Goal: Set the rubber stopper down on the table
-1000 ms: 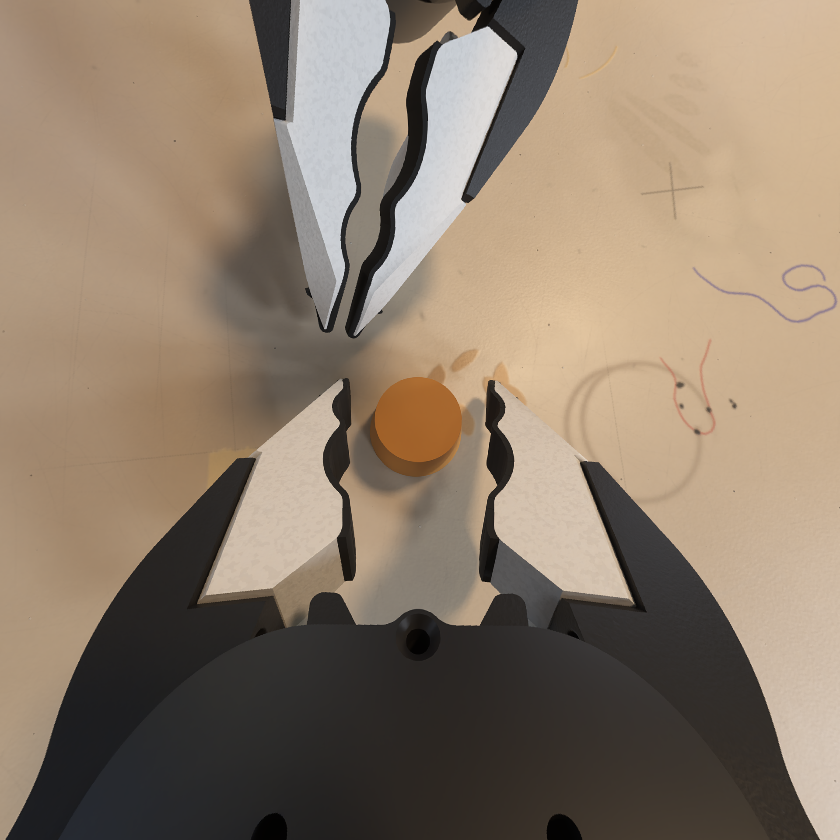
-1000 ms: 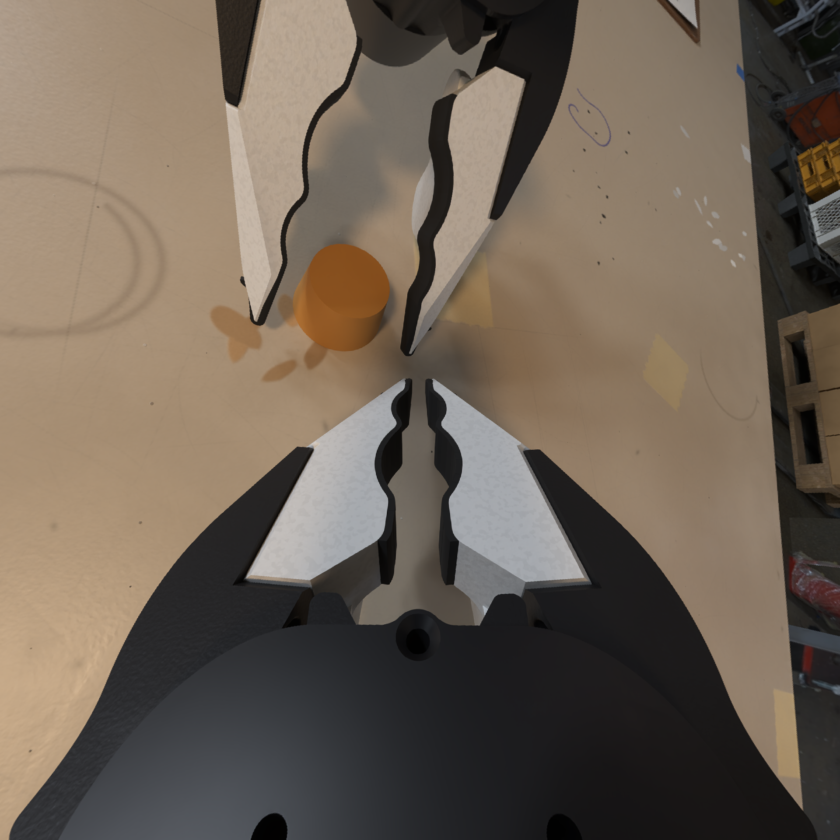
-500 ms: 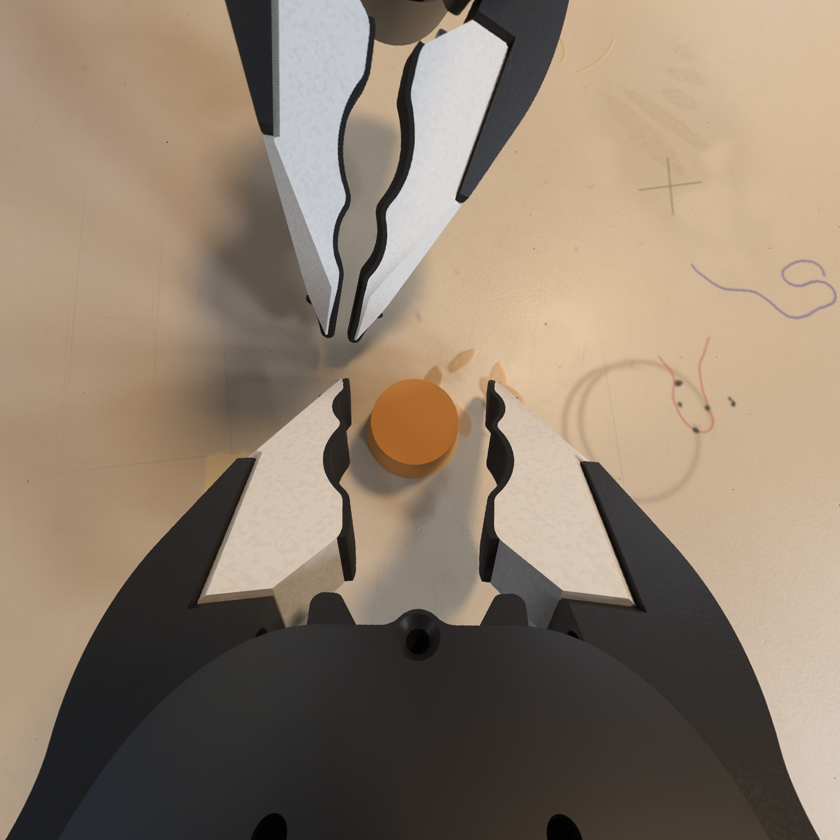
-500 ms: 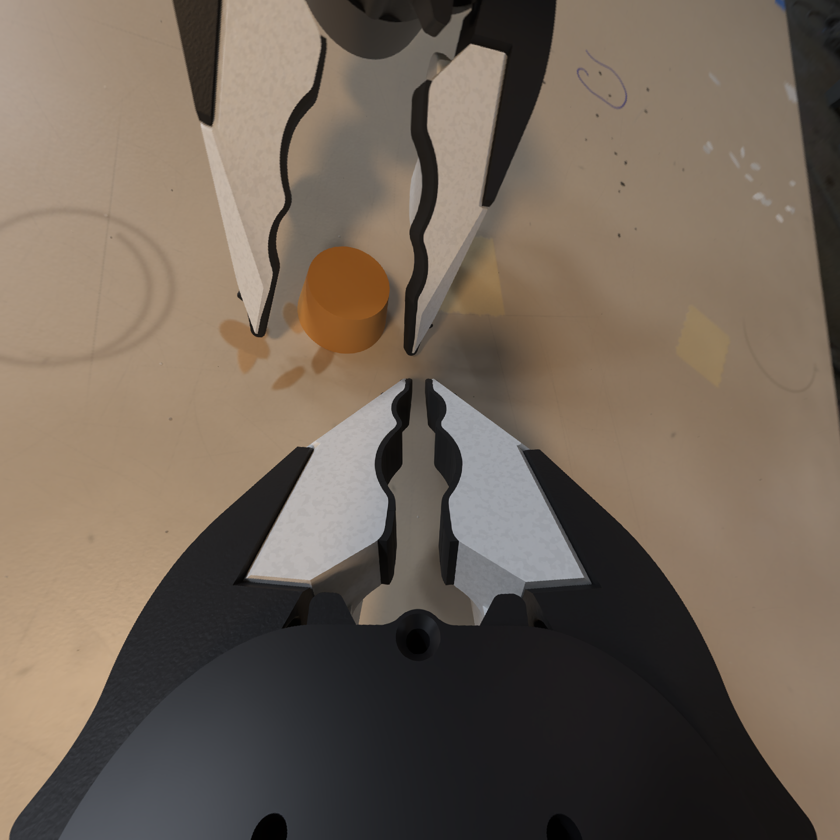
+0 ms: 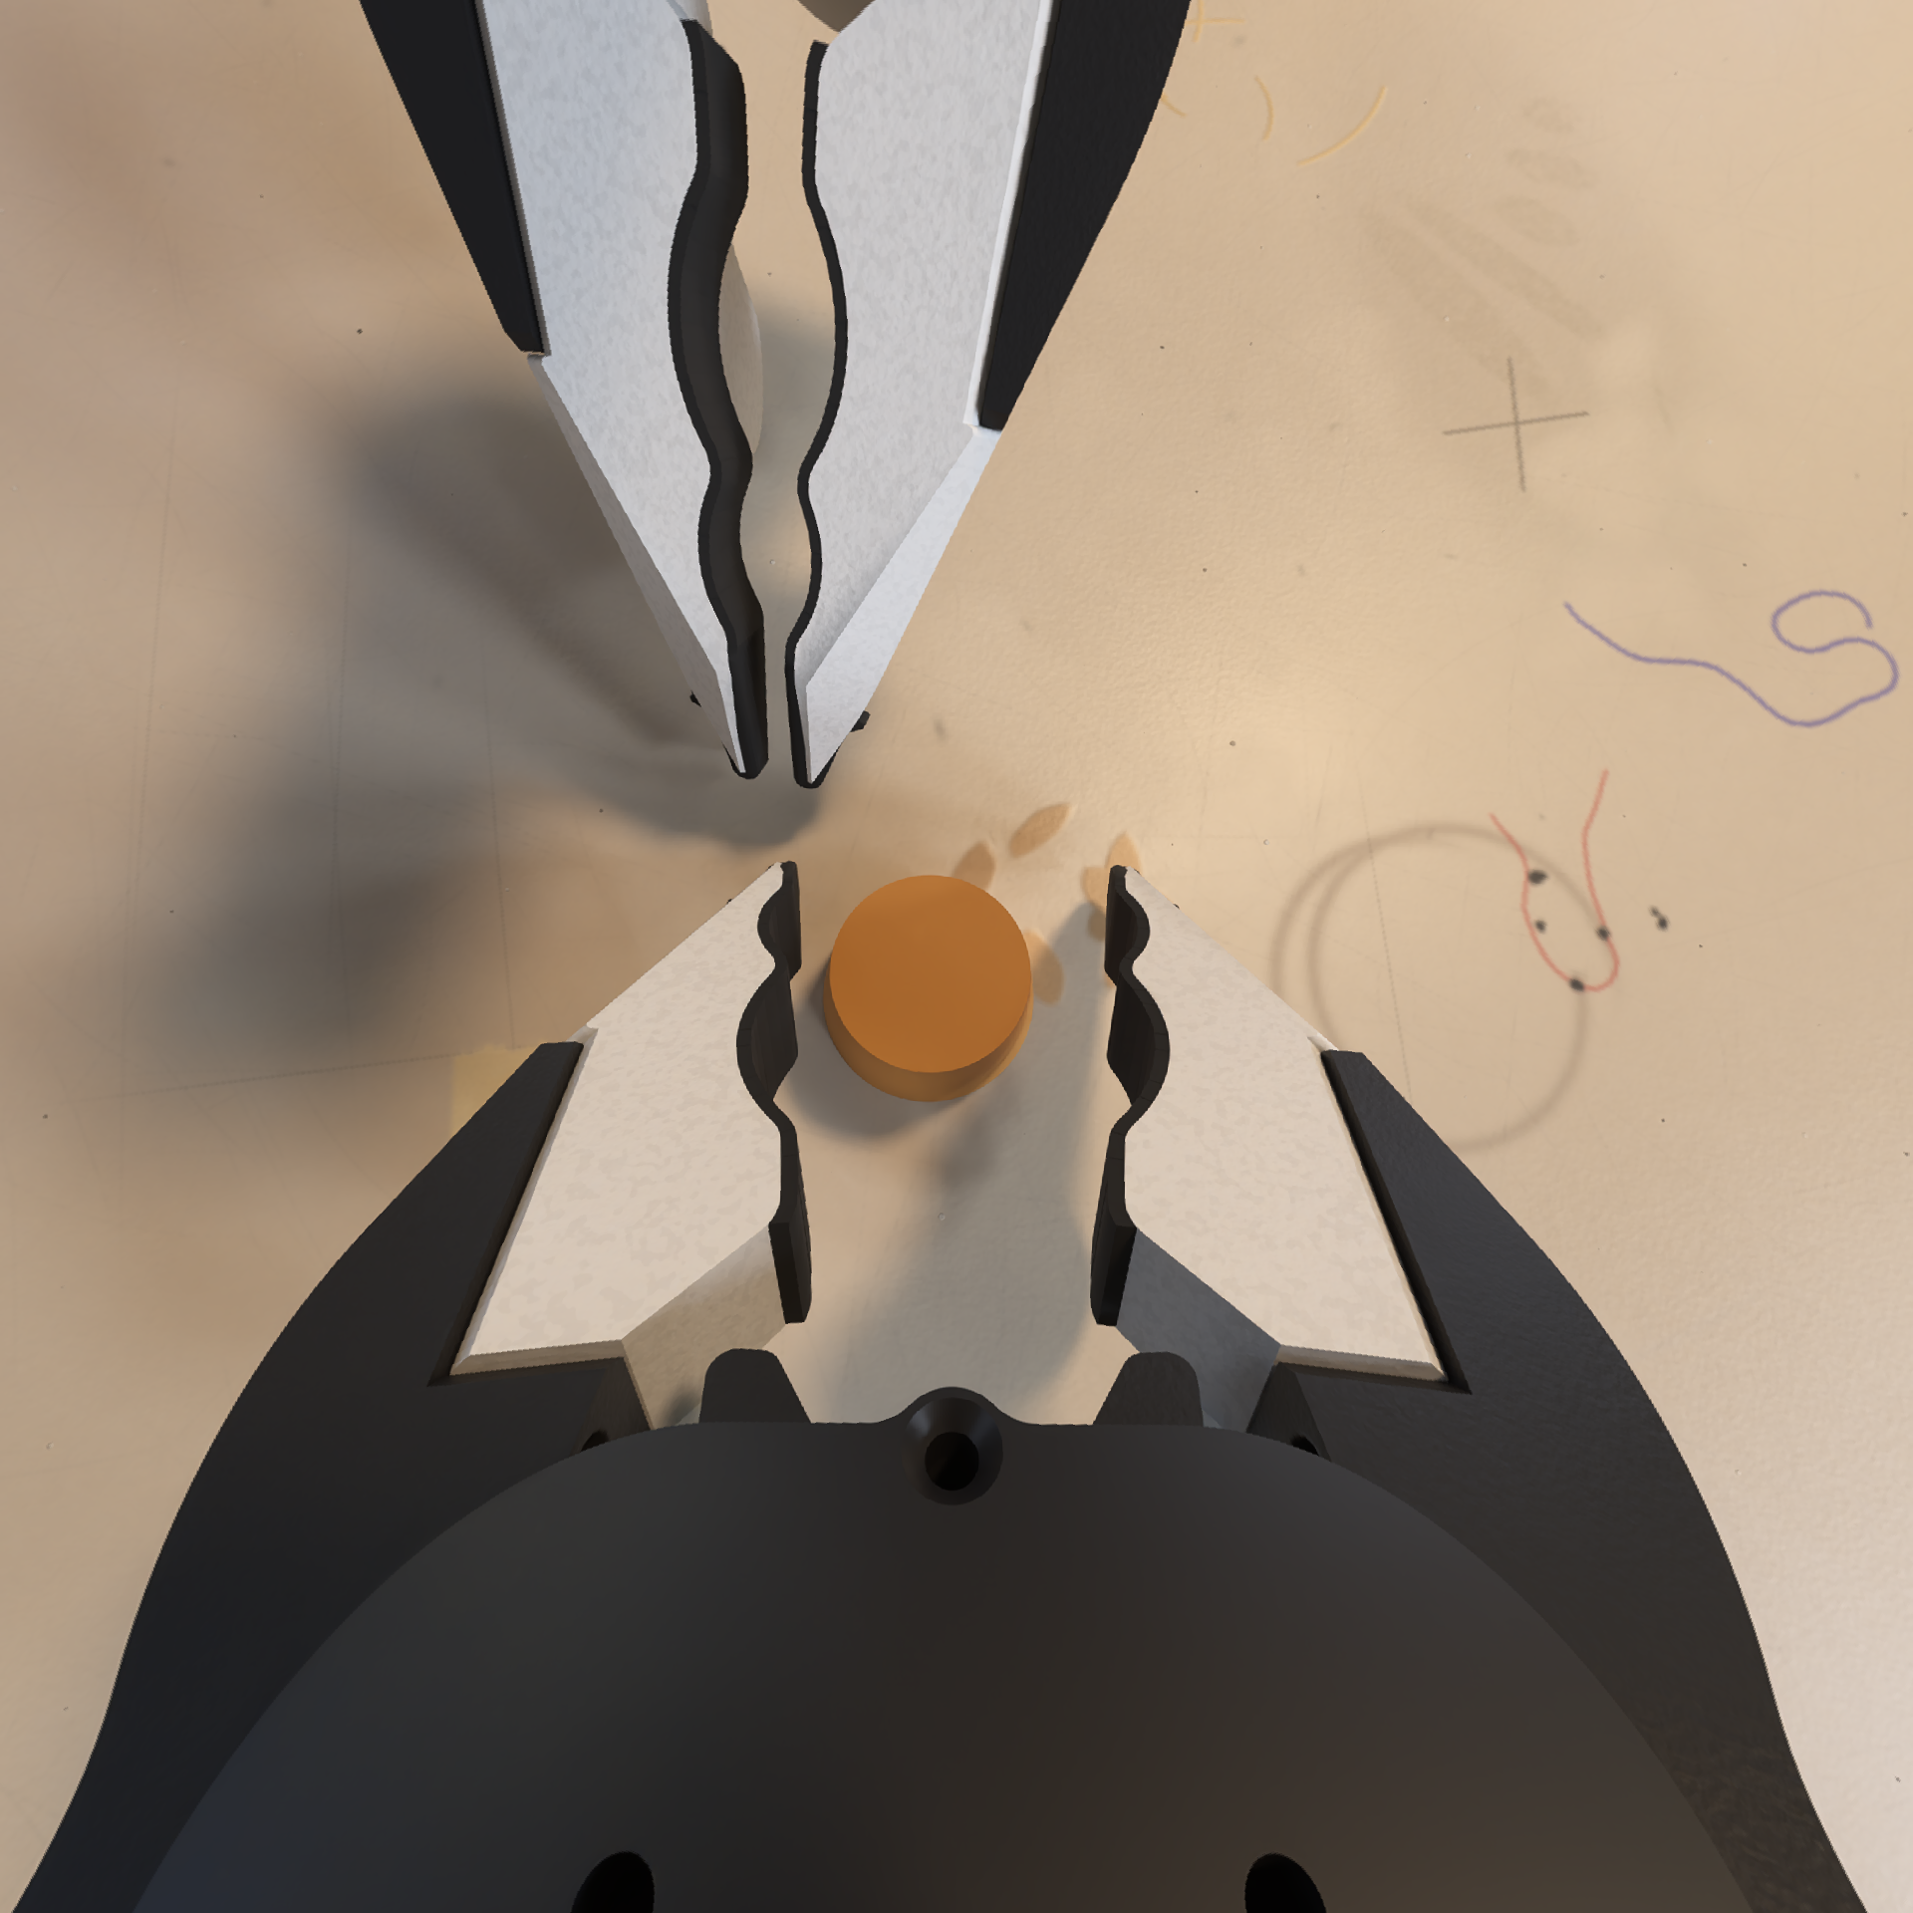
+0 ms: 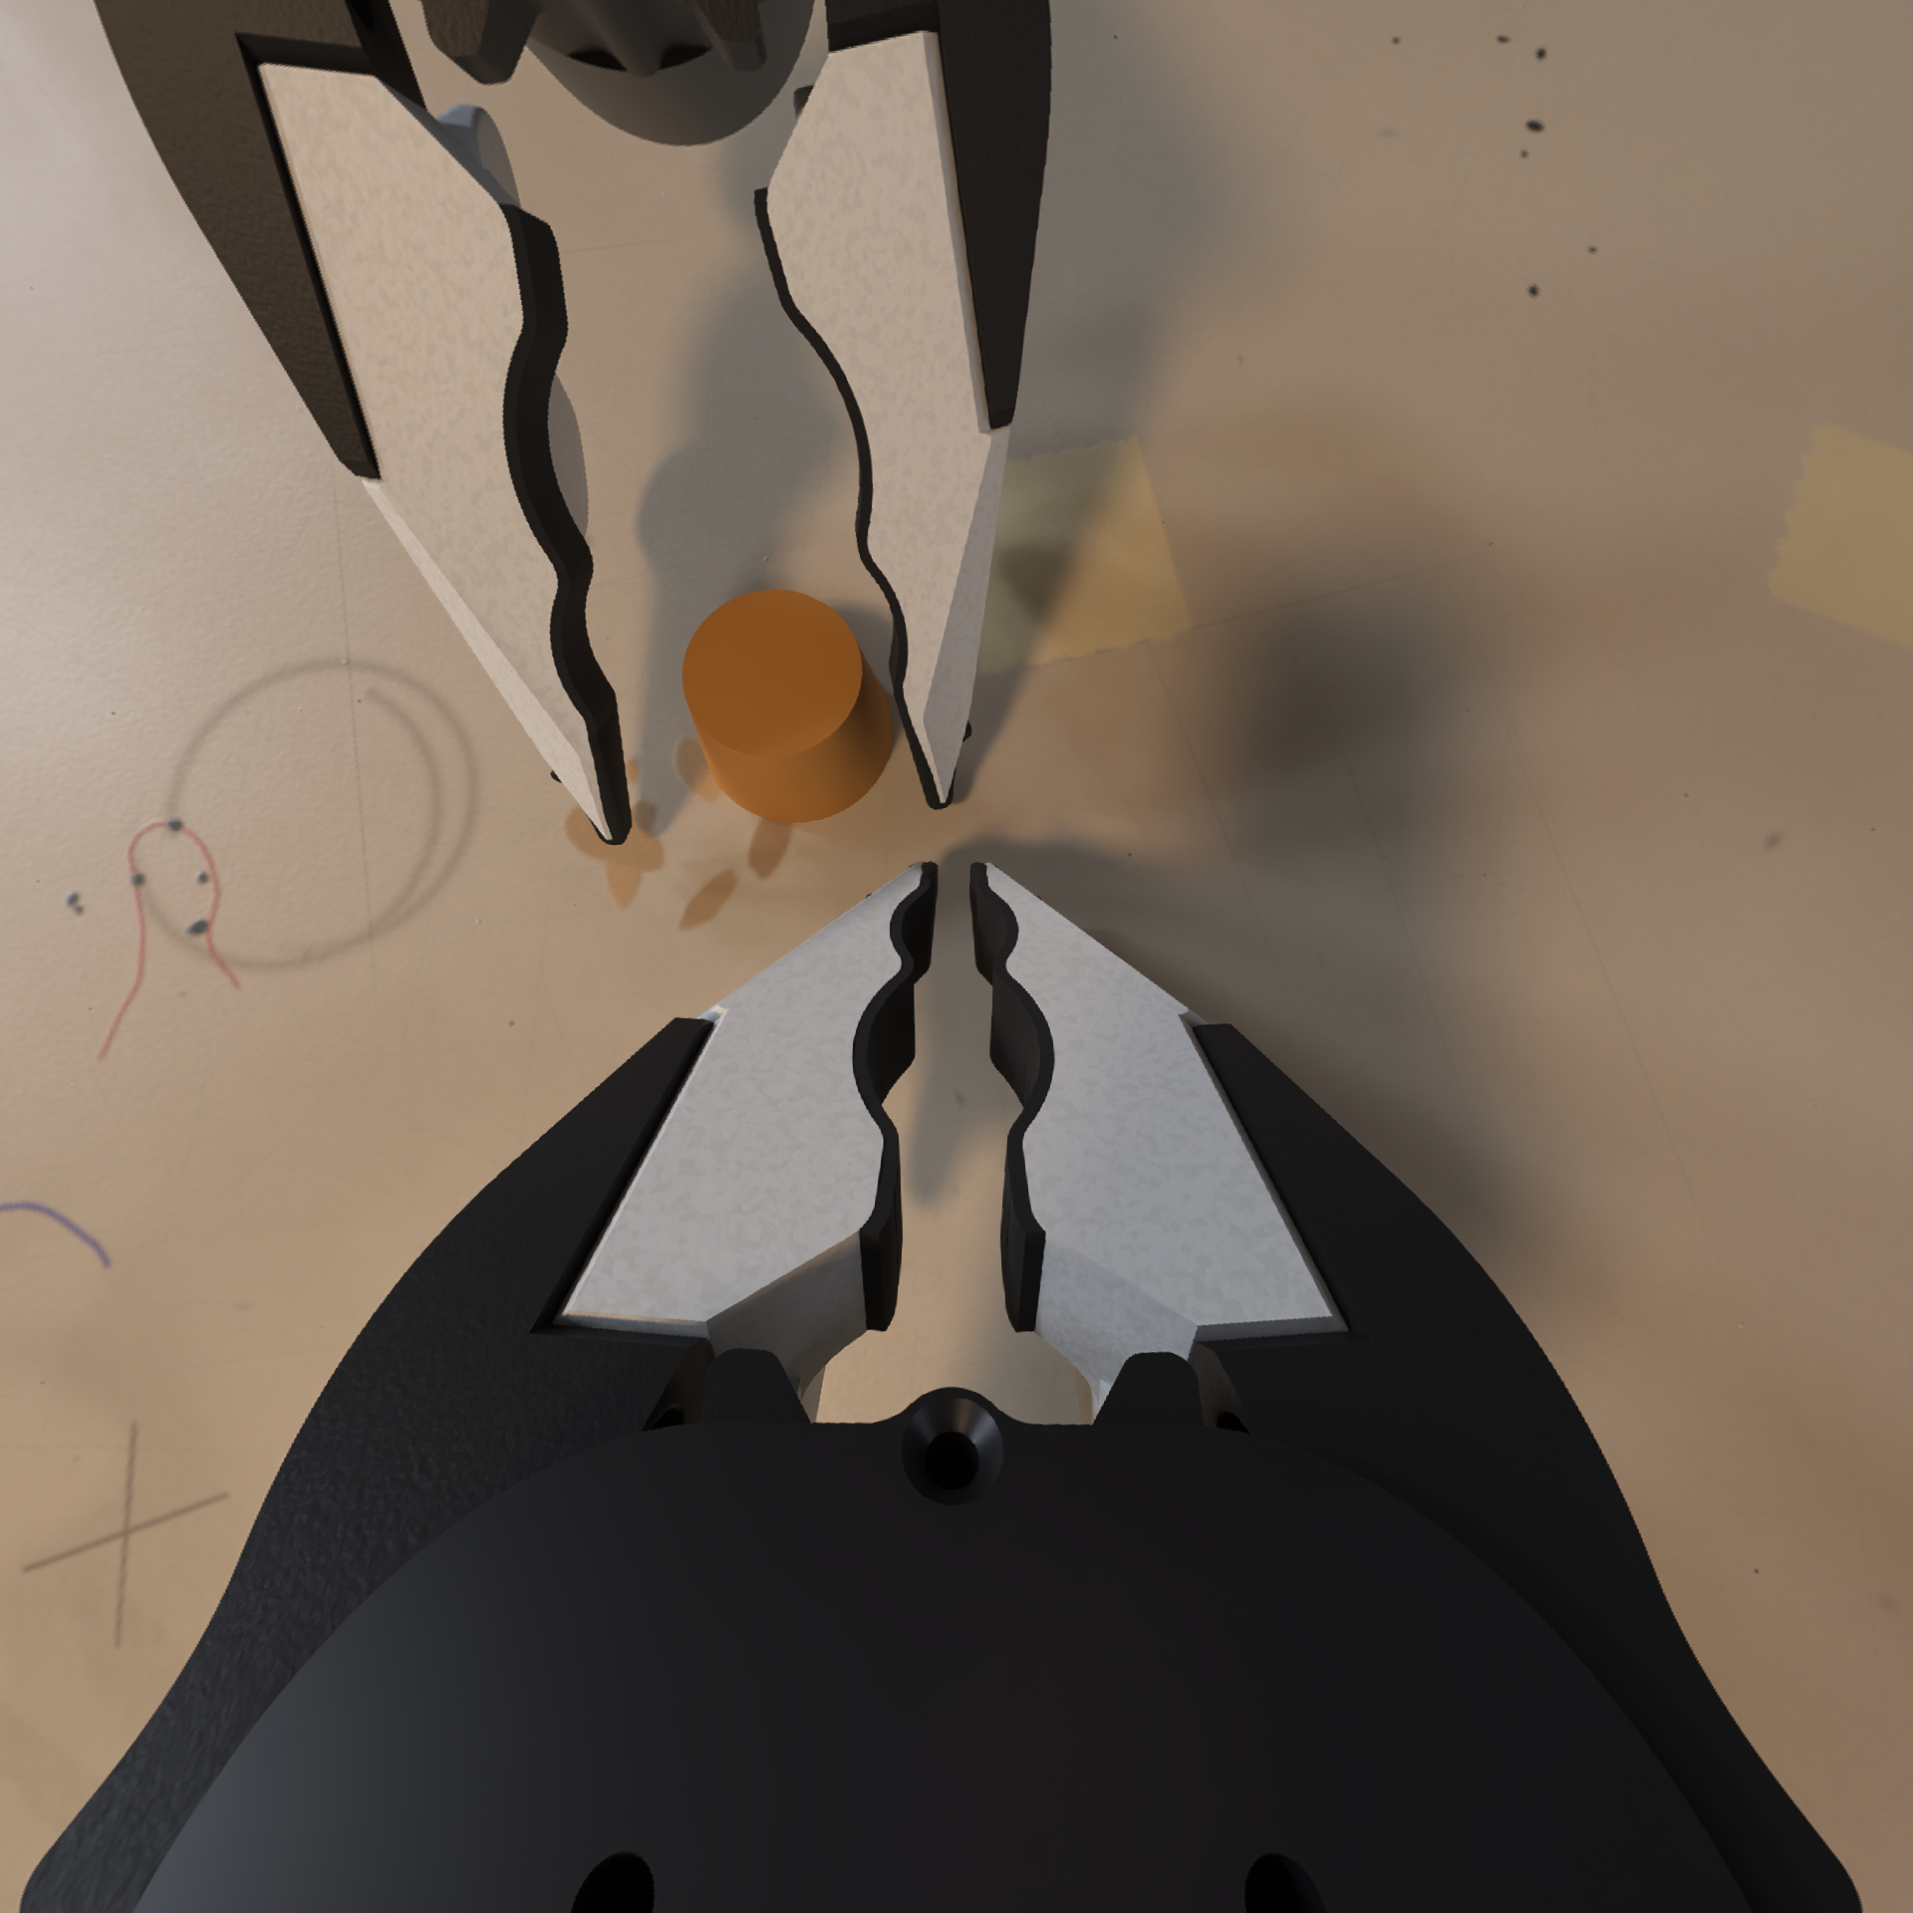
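Note:
The orange rubber stopper [image 5: 930, 978] stands upright on the tan table [image 5: 1346, 1294], wide end down. My left gripper [image 5: 950, 880] is open, with a finger on each side of the stopper and a gap to it on both sides. In the right wrist view the stopper [image 6: 776, 694] shows between the left gripper's [image 6: 774, 813] spread fingers. My right gripper [image 6: 952, 875] is shut and empty, with only a thin slit between its tips. It points at the left gripper from the opposite side. Its tips [image 5: 778, 771] hang just beyond the stopper, slightly to the left.
The table bears only flat marks: a dark ring [image 5: 1306, 932], a pencil cross [image 5: 1517, 419], pen squiggles [image 5: 1822, 663], orange smudges [image 6: 714, 895] and two yellowish tape patches [image 6: 1097, 559] [image 6: 1843, 528]. Soft gripper shadows lie on the table.
The right gripper has tilted to look more steeply down; the floor clutter at its view's right edge is gone. The left gripper stays open around the unmoved stopper.

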Tool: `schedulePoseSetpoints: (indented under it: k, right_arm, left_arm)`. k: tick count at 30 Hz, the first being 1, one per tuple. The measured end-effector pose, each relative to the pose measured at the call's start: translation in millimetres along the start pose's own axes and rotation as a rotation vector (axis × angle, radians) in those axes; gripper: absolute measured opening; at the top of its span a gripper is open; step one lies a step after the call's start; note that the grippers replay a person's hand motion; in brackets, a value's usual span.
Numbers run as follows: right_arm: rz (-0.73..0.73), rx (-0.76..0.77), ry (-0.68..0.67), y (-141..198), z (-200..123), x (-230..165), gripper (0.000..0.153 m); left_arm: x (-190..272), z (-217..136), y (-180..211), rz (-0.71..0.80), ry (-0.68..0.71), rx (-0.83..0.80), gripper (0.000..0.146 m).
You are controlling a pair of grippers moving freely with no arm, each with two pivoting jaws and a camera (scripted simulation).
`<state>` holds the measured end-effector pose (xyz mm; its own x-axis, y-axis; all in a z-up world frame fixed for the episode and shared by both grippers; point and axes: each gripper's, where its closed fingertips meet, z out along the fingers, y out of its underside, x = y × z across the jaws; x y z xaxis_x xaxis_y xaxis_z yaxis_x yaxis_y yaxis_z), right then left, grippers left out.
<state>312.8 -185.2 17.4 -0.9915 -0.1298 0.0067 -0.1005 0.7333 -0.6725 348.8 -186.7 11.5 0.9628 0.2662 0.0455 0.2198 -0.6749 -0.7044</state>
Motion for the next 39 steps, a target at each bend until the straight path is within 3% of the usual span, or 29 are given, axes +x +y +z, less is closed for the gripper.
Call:
schedulePoseSetpoints:
  k: [32,39]
  right_arm:
    - [-0.026,-0.04,0.005,8.8,-14.7,-1.4,0.01]
    - [0.031,0.023,0.03,22.3,-55.6,-3.7,0.01]
  left_arm:
    - [2.2,-1.0,-1.9,0.011,-0.007,0.012,0.059]
    - [0.3,-29.8,9.0,-0.07,-0.068,0.051,0.06]
